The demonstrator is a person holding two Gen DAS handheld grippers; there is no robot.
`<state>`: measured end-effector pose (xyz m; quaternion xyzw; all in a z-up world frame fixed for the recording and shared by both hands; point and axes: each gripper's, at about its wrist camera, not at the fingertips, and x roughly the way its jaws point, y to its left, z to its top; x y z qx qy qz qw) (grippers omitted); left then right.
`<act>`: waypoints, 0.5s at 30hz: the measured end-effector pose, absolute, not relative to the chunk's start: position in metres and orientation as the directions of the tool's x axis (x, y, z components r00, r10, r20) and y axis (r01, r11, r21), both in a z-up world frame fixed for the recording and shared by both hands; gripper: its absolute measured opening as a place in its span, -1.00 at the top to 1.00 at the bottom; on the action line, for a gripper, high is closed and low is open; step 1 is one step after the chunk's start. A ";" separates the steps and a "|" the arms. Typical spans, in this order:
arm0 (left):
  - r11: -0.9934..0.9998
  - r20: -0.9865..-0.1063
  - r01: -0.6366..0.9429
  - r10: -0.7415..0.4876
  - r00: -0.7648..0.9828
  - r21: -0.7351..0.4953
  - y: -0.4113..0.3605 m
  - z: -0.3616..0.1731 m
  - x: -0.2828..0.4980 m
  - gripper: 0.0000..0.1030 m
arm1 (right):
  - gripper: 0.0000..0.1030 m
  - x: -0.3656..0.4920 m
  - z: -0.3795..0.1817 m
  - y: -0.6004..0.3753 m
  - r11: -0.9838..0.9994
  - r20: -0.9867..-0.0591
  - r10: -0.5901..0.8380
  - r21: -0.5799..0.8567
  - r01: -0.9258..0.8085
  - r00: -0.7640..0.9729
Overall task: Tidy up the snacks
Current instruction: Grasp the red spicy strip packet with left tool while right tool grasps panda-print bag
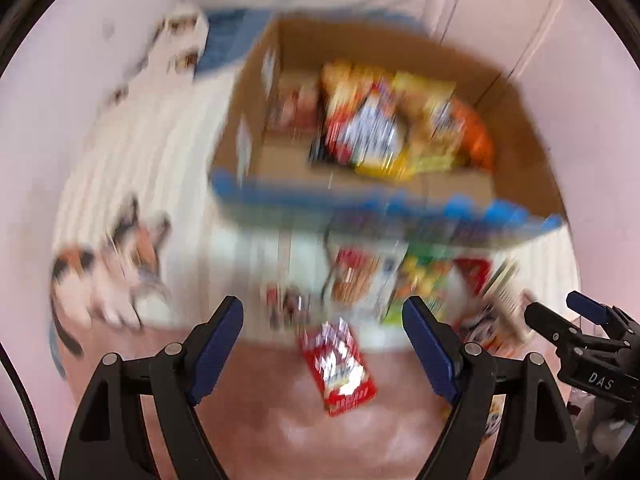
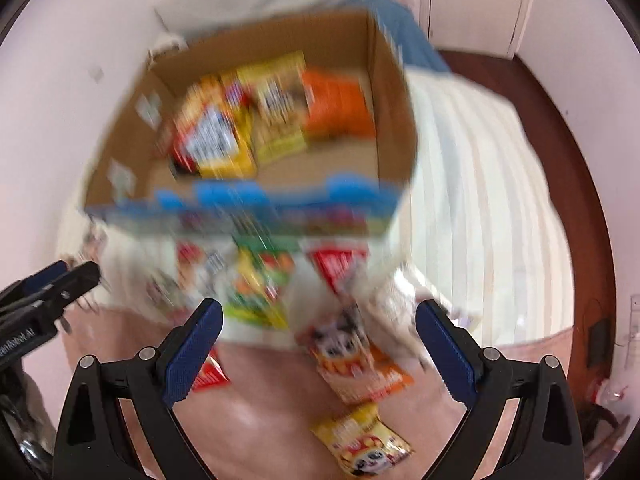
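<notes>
Both views are motion-blurred. A cardboard box (image 1: 516,120) with a blue front edge holds several snack packets (image 1: 360,124); it also shows in the right wrist view (image 2: 392,92). More packets lie in front of the box on a white cloth. A red packet (image 1: 340,368) lies on the pink surface just ahead of my open, empty left gripper (image 1: 322,314). An orange packet (image 2: 360,364) and a yellow packet (image 2: 364,444) lie ahead of my open, empty right gripper (image 2: 318,316). Each gripper shows at the edge of the other's view.
A calico cat (image 1: 108,272) lies on the white striped cloth (image 1: 160,152) left of the box. Pink walls stand behind. A dark wooden floor strip (image 2: 560,128) runs at the right. The pink surface (image 2: 260,408) lies nearest me.
</notes>
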<state>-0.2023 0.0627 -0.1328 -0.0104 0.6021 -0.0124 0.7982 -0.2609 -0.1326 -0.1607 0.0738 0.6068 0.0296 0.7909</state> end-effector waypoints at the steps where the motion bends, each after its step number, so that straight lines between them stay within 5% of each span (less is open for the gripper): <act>1: 0.999 -0.970 -0.014 -0.037 0.242 -0.042 0.066 -0.149 -0.205 -0.58 | -0.93 -0.262 -0.176 -0.132 0.991 -0.965 0.127 0.136 0.023 0.229; 13: 0.995 -0.997 -0.070 -0.074 -0.033 -0.072 0.050 -0.277 -0.222 -0.58 | -0.91 -0.269 -0.267 -0.106 0.986 -0.995 -0.039 -0.053 -0.160 0.089; 15: 0.995 -0.997 -0.077 -0.068 -0.031 -0.066 0.049 -0.279 -0.223 -0.58 | -0.64 -0.272 -0.268 -0.106 0.991 -0.997 -0.009 -0.018 -0.133 0.071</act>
